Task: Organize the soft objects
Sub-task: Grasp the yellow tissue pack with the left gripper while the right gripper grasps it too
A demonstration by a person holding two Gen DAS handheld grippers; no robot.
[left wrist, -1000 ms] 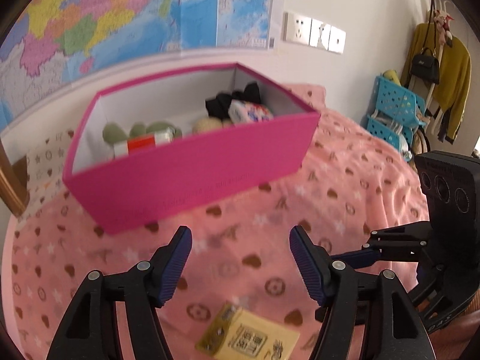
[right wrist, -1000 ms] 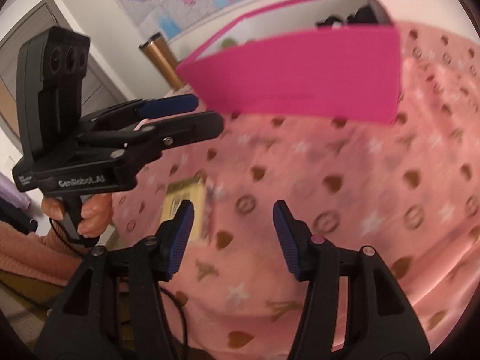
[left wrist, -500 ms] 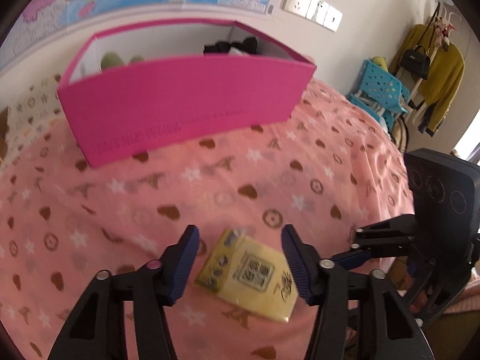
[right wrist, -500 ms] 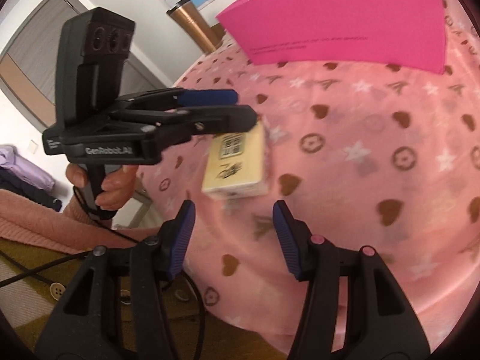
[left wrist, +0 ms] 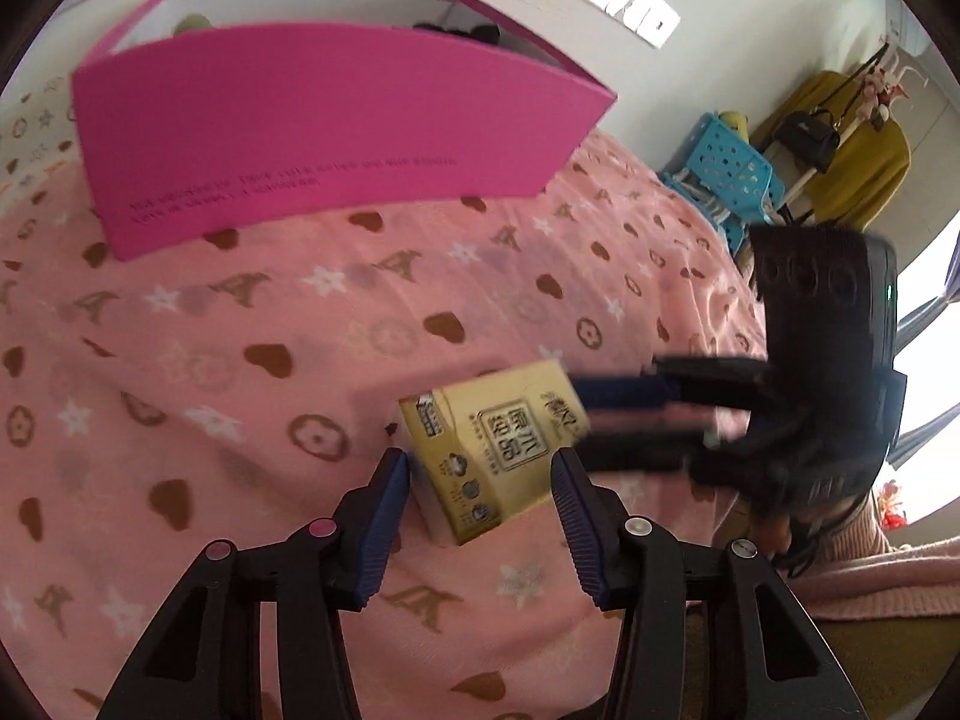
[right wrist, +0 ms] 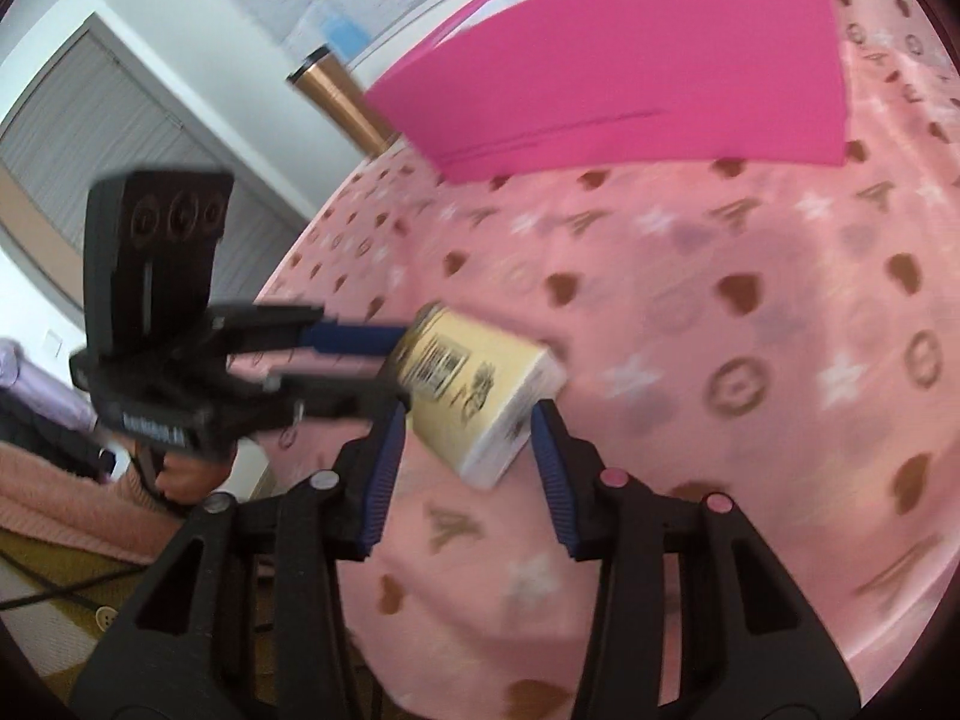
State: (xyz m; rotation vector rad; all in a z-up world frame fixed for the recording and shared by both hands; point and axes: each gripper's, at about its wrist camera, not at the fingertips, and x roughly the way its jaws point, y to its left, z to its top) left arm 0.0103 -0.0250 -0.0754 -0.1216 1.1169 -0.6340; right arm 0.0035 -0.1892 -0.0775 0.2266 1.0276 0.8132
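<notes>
pink bedding [left wrist: 252, 372] with hearts and stars filled both views, and a magenta box [left wrist: 336, 138] sat on it toward the top of each frame. at lower centre of the left wrist view, my left gripper [left wrist: 480, 498] framed the yellow tissue pack [left wrist: 498, 450], jaws closing, pads just beside its sides; i could not tell whether they touched. in the right wrist view my right gripper [right wrist: 468, 438] was closing around the same pack [right wrist: 480, 396], its white end between the pads, contact equally unclear.
</notes>
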